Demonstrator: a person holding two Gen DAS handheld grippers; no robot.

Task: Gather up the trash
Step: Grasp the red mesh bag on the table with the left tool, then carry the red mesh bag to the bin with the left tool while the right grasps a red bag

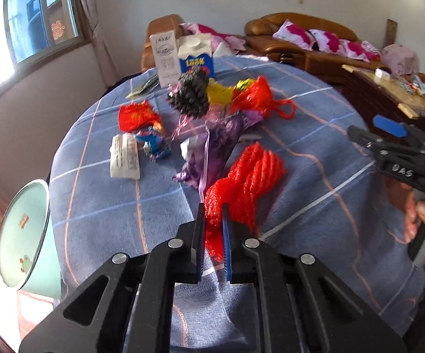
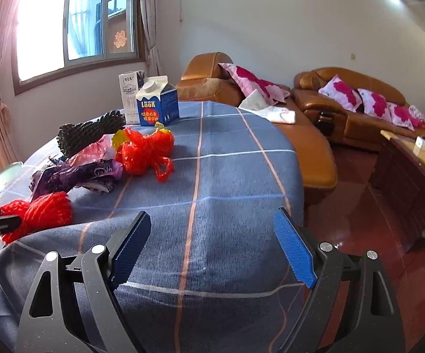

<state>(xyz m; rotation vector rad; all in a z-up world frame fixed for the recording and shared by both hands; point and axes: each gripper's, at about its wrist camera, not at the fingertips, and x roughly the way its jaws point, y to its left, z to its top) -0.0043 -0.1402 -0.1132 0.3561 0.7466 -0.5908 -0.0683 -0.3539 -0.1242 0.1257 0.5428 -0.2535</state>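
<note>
Blue checked cloth is seen covering the table, at whose near edge the left gripper is closed on the near end of a red foam net; the right gripper is held wide, nothing between its jaws. The net is judged light, soft and crushable, best pinched at a bunched end. Farther off lie a purple wrapper, a red bag and cartons.
</note>
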